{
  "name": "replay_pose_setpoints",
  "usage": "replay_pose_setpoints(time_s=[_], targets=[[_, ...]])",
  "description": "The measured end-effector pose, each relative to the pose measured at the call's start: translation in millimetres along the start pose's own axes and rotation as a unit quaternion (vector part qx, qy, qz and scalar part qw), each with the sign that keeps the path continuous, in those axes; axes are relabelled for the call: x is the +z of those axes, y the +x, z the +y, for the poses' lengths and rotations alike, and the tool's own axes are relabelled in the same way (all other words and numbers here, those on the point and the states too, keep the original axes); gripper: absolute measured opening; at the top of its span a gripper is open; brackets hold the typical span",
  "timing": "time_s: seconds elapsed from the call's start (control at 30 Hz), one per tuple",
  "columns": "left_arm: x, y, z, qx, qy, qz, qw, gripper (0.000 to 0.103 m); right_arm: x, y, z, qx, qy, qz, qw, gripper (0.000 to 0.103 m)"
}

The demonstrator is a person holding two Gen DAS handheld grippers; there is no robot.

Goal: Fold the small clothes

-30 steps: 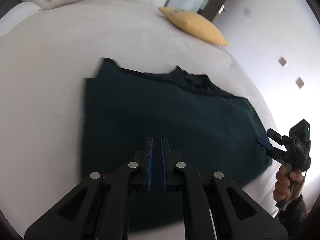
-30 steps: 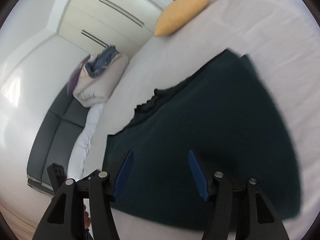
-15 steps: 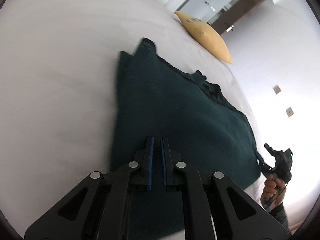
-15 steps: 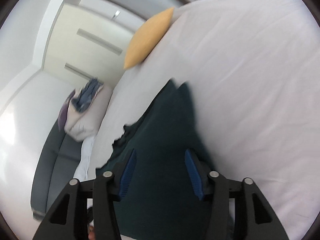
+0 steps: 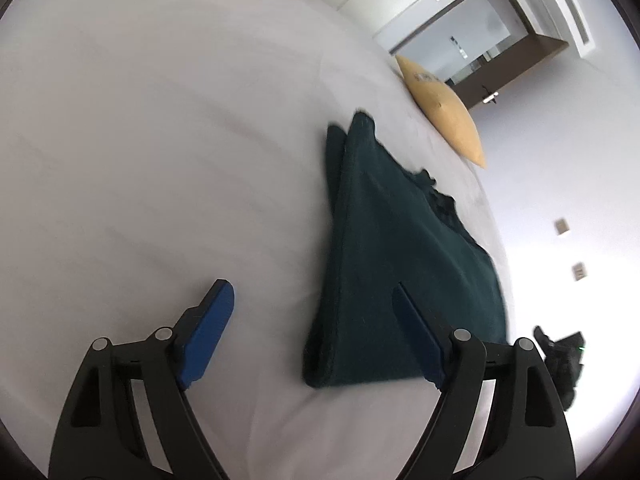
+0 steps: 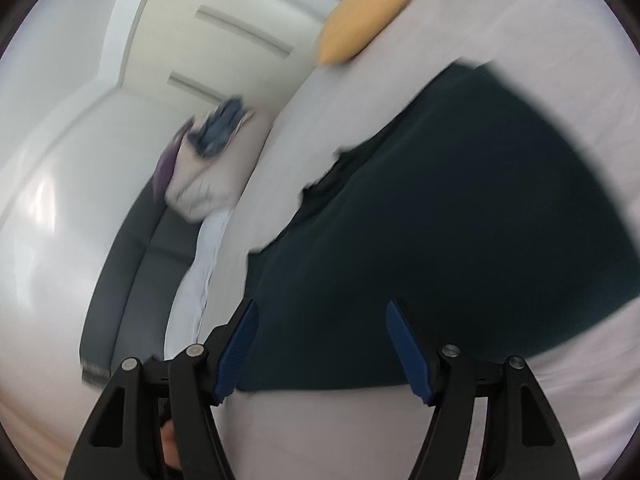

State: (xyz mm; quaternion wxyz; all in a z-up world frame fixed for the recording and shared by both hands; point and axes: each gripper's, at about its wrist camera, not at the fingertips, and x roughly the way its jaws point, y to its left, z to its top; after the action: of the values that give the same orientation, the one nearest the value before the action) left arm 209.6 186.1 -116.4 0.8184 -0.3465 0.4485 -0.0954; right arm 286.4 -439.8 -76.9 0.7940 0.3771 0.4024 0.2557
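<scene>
Over the white bed, my left gripper and right gripper are opening wide, empty, above the folded dark green garment; right view blurred.

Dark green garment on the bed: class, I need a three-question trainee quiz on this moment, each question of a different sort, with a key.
1. True or false: the dark green garment lies folded on the white bed sheet.
2. What colour is the pillow beyond the garment?
3. The left gripper holds: A) the garment B) the pillow C) nothing.

Key: 1 true; 2 yellow; 3 C. The left gripper's jaws are opening, with only the garment's edge lying below them. The right gripper grips nothing either.
</scene>
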Motion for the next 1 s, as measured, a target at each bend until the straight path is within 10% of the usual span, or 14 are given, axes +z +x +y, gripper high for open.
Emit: replay_pose_setpoints(time_s=[0.53,0.77,1.0], targets=[[36.6,75.3,-8.6,-0.085,-0.037,0.216,0.9720,0.085,27.3,73.0,49.4,0.031,-0.028,0.079,0.996,0.070],[35.4,84.1,4.1,-0.109,-0.056,0.231,0.9651,0.030,32.8,106.3,46.0,0.039,-0.006,0.115,0.993,0.070],[22.8,84.2,9.7,-0.146,-0.074,0.193,0.9675,0.012,34.6,148.5,57.3,0.046,-0.008,0.154,0.987,0.070]])
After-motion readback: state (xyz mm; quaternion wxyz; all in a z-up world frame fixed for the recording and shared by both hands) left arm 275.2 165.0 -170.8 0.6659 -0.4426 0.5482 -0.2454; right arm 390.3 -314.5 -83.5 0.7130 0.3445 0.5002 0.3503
